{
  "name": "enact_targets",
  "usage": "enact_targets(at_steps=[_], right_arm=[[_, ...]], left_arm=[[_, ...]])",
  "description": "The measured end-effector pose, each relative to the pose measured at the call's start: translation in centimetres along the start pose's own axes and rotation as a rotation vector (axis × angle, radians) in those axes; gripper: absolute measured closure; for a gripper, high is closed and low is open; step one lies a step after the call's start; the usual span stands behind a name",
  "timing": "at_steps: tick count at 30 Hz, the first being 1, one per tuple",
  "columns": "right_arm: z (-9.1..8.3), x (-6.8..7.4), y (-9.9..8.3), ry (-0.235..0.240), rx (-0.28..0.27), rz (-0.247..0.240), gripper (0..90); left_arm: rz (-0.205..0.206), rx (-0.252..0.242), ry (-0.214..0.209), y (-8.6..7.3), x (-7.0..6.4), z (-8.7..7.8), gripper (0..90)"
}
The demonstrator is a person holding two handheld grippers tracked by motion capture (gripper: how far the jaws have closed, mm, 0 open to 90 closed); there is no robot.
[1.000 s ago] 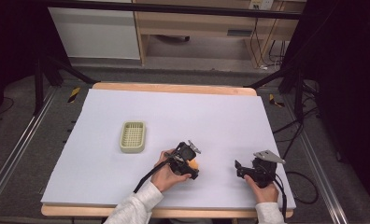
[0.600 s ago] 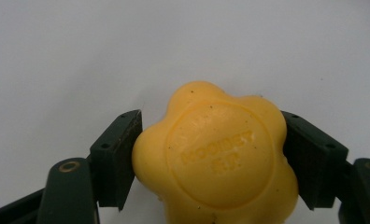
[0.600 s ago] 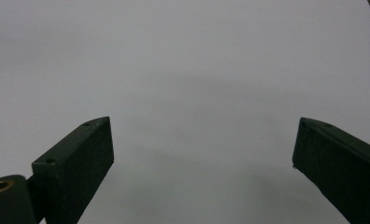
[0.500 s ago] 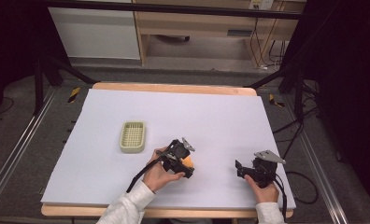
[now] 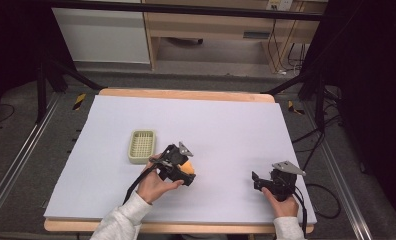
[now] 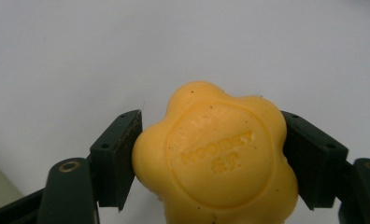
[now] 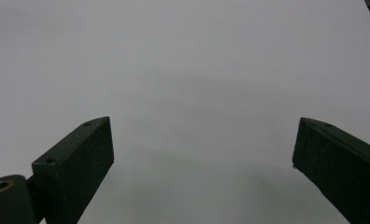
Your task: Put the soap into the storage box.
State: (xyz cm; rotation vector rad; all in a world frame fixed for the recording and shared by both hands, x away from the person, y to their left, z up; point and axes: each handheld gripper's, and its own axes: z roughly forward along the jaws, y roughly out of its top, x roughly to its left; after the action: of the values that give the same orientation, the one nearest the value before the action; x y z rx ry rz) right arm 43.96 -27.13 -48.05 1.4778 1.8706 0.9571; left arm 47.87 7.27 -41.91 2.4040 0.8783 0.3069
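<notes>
Here the left gripper [image 6: 211,163] clamps the yellow soap [image 6: 216,158] at frame centre. Probably best carried level to the tray [image 5: 141,146]; the right gripper [image 7: 202,172] gapes wide

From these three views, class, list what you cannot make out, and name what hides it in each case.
- Yellow soap: its lower edge is cut off by the bottom of the left gripper view; in the high view the left tool covers most of it.
- Embossed lettering on the soap: too soft to read for certain.
- Basket: its contents are too small to tell in the high view.
- Right tool: its body is cut off by the frame's bottom edge.
</notes>
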Motion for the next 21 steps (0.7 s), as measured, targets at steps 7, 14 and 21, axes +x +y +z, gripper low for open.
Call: enact_targets(at_steps=[7,14,21], right_arm=[[0.0,0.0,0.0,-0.001,0.002,0.001,5.9],[0.0,0.1,0.0,-0.004,0.003,0.001,5.9],[0.0,0.1,0.0,-0.003,0.002,0.001,5.9]], left_arm=[[-0.038,-0.021,0.019,-1.2,1.9,-1.6,26.6],[-0.079,-0.038,0.055,-2.4,3.9,-3.0,26.7],[-0.095,-0.046,0.085,-2.8,5.2,-4.0,26.7]])
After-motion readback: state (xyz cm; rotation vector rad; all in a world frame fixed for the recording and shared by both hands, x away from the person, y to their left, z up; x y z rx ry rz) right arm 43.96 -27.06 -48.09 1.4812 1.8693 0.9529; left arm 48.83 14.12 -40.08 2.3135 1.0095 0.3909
